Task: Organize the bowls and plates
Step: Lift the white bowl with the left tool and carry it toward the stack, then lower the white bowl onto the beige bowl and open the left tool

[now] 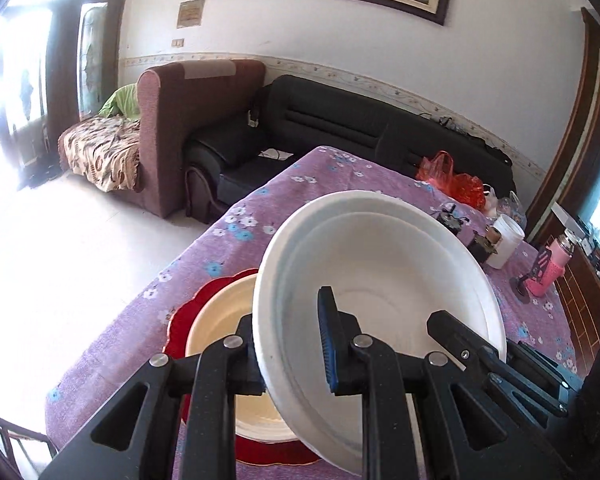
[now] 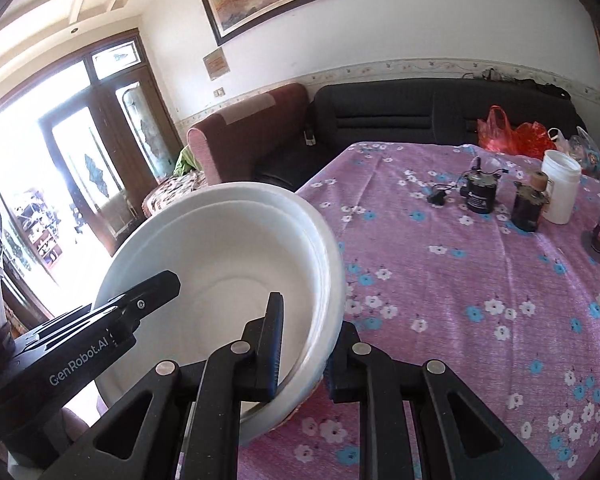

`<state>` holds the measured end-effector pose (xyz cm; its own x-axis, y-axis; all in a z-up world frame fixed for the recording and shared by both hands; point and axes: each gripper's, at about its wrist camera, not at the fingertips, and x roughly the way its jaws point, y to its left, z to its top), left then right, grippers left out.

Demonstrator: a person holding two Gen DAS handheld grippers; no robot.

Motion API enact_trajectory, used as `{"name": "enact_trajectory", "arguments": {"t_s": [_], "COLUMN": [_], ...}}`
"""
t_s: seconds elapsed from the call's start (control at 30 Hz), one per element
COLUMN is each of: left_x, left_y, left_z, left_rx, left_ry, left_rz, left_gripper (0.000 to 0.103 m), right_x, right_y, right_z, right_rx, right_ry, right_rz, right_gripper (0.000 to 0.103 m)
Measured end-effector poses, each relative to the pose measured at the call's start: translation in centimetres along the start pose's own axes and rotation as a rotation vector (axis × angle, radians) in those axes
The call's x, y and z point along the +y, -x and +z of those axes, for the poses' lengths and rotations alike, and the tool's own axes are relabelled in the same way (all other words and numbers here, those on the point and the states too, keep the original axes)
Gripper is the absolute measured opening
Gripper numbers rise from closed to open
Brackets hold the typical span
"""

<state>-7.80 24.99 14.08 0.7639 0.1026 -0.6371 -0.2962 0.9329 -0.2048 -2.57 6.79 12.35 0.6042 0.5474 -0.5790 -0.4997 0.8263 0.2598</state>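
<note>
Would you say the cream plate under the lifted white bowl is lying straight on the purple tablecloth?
No, in the left wrist view the cream plate rests on a red scalloped plate, which lies on the tablecloth.

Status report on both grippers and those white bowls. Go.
Left gripper and right gripper both clamped on the rim of the white bowls, nested and tilted. Cream bowl on red plate below. Nothing in the way.

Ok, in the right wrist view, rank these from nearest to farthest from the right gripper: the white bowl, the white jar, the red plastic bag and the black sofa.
1. White bowl: clamped at its rim by the right gripper.
2. White jar: far right of the table.
3. Red plastic bag: at the table's far edge.
4. Black sofa: behind the table, along the wall.
</note>
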Motion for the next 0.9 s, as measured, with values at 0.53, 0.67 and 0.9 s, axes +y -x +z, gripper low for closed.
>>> {"name": "enact_trajectory", "arguments": {"t_s": [0.53, 0.67, 0.9], "left_x": [5.1, 5.7, 6.1], "left_y": [-3.3, -3.6, -3.7], "left_z": [-1.1, -1.5, -2.1], "left_rx": [0.081, 0.096, 0.101], "left_ry": [0.074, 0.069, 0.044], "left_rz": [0.024, 0.055, 0.106], "left_gripper": [0.018, 0.018, 0.018], "right_x": [4.0, 5.3, 6.5], "right_y": [-6.1, -6.3, -7.6], "right_z": [-1.3, -1.4, -2.2], "right_rx": [0.111, 0.111, 0.131], "right_ry": [0.06, 0.113, 0.193], "right_rz": [-0.031, -0.064, -0.128], "right_gripper": [0.019, 0.019, 0.02]}}
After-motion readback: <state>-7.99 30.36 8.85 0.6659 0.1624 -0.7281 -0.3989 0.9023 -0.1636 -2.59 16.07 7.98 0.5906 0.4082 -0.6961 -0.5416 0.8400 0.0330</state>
